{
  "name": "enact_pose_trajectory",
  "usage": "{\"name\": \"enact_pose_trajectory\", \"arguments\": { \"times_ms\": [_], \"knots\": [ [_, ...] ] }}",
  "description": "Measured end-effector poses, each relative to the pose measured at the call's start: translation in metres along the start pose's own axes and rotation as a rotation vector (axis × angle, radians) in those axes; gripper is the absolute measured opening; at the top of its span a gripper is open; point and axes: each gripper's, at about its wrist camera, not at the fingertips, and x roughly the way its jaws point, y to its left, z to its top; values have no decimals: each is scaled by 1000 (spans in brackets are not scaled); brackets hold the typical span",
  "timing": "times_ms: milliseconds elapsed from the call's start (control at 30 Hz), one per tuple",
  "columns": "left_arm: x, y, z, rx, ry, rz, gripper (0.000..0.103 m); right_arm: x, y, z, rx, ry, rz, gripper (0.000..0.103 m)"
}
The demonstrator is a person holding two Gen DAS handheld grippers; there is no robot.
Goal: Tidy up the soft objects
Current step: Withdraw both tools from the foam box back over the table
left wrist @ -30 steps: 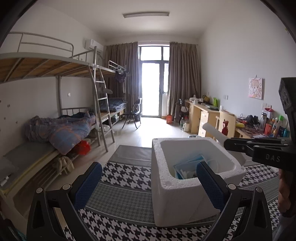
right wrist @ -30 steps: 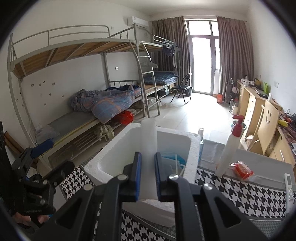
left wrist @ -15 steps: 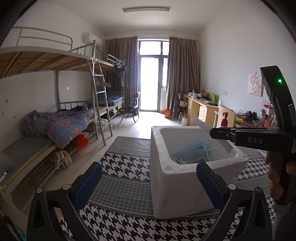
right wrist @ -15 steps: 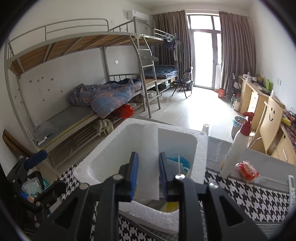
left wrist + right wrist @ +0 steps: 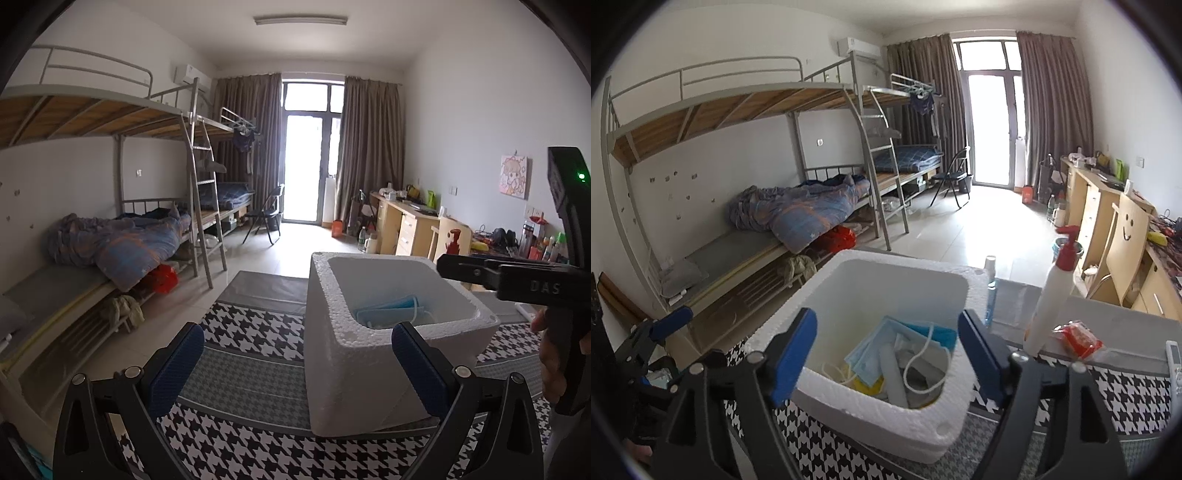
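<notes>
Change: right hand-held gripper point(image 5: 886, 354) has released the foam strip point(image 5: 892, 373) into the foam box point(image 5: 905, 417).
Left hand-held gripper point(image 5: 295, 369): spread, empty.
Meaning: item stowed.

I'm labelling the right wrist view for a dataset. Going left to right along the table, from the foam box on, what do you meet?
White foam box → small blue bottle → white pump bottle with red top → red packet → white remote control.

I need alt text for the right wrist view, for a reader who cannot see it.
The open right gripper hovers above a white foam box holding blue face masks and a pale tube. A pump bottle stands right of the box; bunk beds line the left wall.
</notes>
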Motion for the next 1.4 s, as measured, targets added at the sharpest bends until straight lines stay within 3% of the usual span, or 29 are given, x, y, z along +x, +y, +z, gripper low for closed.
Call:
{"name": "enact_pose_trajectory", "arguments": {
  "times_ms": [233,767,1400],
  "knots": [
    [-4,-11,1,13,-11,-28,102,-26,-10,-3,30,-57,-23,102],
    [-27,-50,3,79,-40,-95,102,-78,-16,-33,13,-140,-133,102],
    [-58,-78,-12,85,-66,-164,102,-126,-20,-84,16,-189,-194,102]
  ]
}}
